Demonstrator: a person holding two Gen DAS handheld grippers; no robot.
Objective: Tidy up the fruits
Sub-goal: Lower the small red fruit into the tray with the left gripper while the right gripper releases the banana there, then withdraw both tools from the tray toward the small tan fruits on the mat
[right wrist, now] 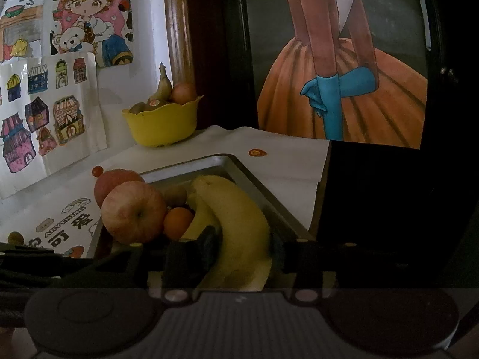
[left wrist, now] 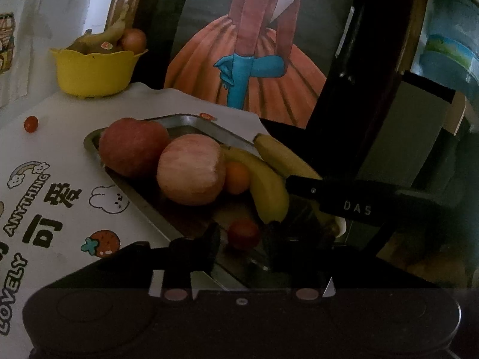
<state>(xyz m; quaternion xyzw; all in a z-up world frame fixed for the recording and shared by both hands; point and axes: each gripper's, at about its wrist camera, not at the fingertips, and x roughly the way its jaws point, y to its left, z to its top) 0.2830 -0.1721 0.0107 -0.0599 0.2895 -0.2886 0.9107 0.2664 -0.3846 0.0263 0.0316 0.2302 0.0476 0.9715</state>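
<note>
On the far left of the left wrist view, a small red cherry tomato (left wrist: 30,124) lies alone on the white cartoon-printed tablecloth (left wrist: 60,197). Behind it a yellow scalloped plastic bowl (left wrist: 92,73) holds a banana and other fruit. To its right, a shallow metal tray (left wrist: 185,121) carries a red apple (left wrist: 131,146), touching a paler pink-striped apple (left wrist: 191,169), then a small orange citrus fruit (left wrist: 237,177) and two yellow bananas (left wrist: 268,191).

The left gripper (left wrist: 242,239) hangs low over the tray's near end. Its dark fingers (left wrist: 211,240) stand apart on either side of a second red cherry tomato (left wrist: 244,233); a small gap shows on both sides, so the jaws are open and the tomato rests loose between them.

In the right wrist view, the same fruits crowd the tray (right wrist: 254,179). The right gripper (right wrist: 245,249) straddles the larger banana (right wrist: 239,224). Its left finger (right wrist: 209,249) sits right against the peel; whether the pads press on it, the dim picture does not settle.

On the far right stands a framed painting of an orange skirt (right wrist: 359,104).
</note>
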